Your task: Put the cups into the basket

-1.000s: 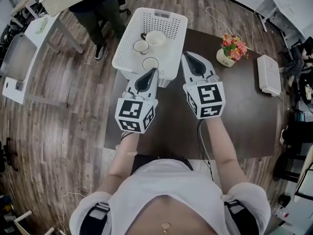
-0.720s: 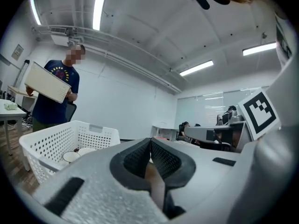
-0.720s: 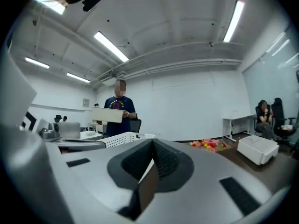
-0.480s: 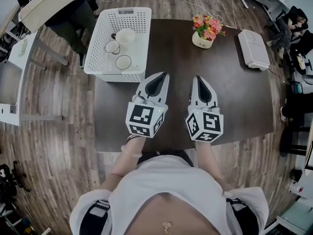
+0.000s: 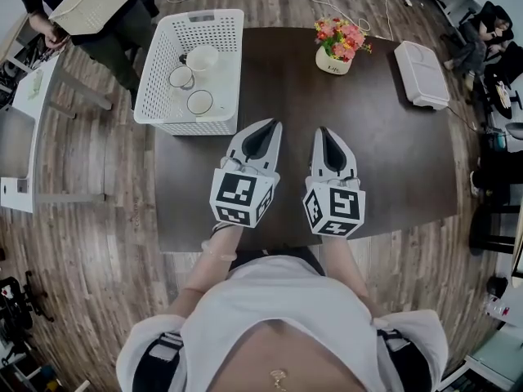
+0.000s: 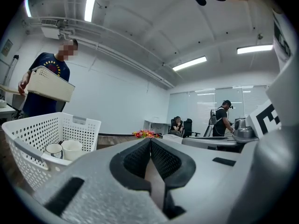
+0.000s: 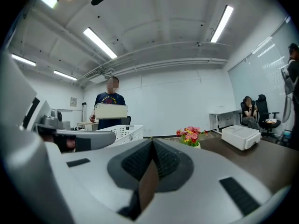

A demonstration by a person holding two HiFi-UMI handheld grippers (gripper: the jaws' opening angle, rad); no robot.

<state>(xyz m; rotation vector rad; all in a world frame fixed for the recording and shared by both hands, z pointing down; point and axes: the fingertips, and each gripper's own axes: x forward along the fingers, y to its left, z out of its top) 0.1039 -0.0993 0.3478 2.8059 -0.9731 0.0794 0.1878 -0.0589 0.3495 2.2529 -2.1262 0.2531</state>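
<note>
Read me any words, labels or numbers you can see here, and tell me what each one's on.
No text here reads clearly.
Flower pot: dark print, too small to read.
Standing person's shirt: yellow print, too blurred to read.
Wall plaque: too small to read.
Marker cubes: square patterns only, no letters.

Three cups show in the upper left of the frame: one cup (image 5: 202,57), a second cup (image 5: 181,77) and a third cup (image 5: 199,102). There is one white basket (image 5: 189,16), one dark table (image 5: 392,153), one flower pot (image 5: 335,43) at the top centre, and one white box (image 5: 421,73) at the upper right. Two grippers show at the centre: the left gripper (image 5: 270,123) and the right gripper (image 5: 323,129). One cream bin (image 5: 98,2) shows in the top left corner.
</note>
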